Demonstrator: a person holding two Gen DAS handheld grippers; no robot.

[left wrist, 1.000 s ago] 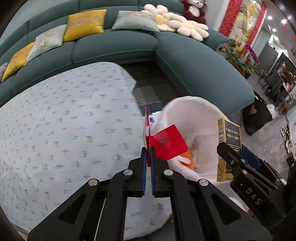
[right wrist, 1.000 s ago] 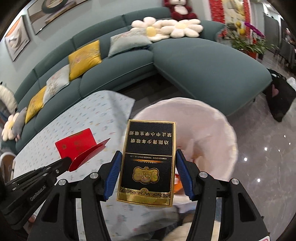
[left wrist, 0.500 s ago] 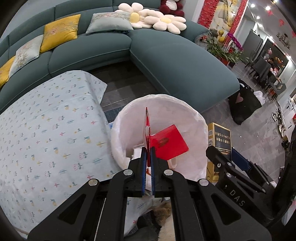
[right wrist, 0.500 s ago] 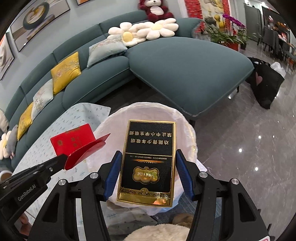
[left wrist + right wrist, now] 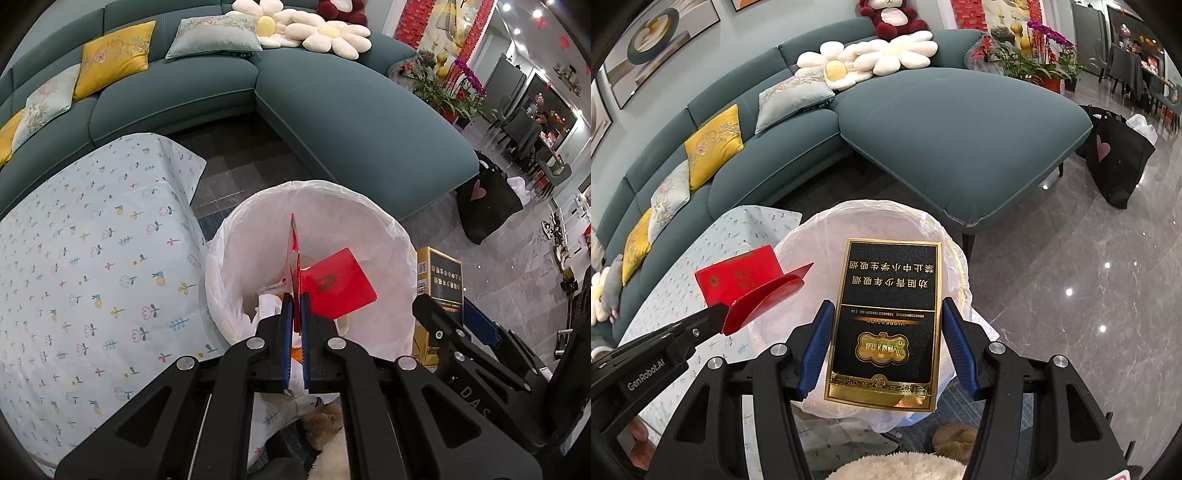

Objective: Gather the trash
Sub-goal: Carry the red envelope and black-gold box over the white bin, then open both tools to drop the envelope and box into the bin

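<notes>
Bin (image 5: 400, 242) now beneath both grippers' trash

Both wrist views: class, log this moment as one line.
left tool: shut on red envelope | right tool: shut on cigarette box | both above lined bin

The lined trash bin (image 5: 399, 236) stands on the floor just right of the cloth-covered bench (image 5: 92, 258), with the sectional sofa (image 5: 332, 110) behind both. Over the bin's opening the left tool (image 5: 294, 306) holds a folded envelope (image 5: 340, 284); to its right the right tool (image 5: 888, 343) holds a cigarette carton (image 5: 890, 317). Crumpled paper (image 5: 267, 302) lies inside the bin.
</notes>
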